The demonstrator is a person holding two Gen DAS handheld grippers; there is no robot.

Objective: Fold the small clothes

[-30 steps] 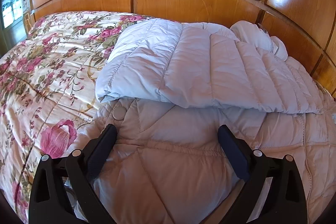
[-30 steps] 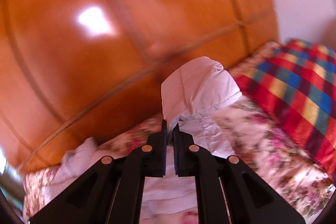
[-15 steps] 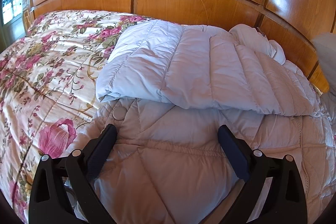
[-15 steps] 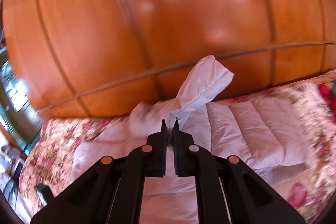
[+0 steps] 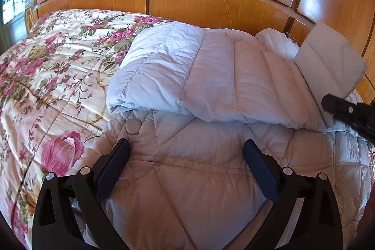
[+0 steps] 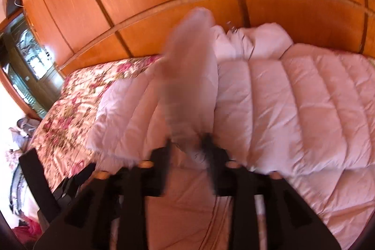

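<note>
Left wrist: my left claw (image 5: 186, 164) gapes wide over the pale puffer jacket (image 5: 187, 179) on the floral bedspread (image 5: 46, 67), gripping nothing; one sleeve (image 5: 211, 81) lies folded across | Right wrist: my right claw (image 6: 188, 151) is opening, blurred sleeve end (image 6: 192, 76) between its jaws, grip unclear.
</note>
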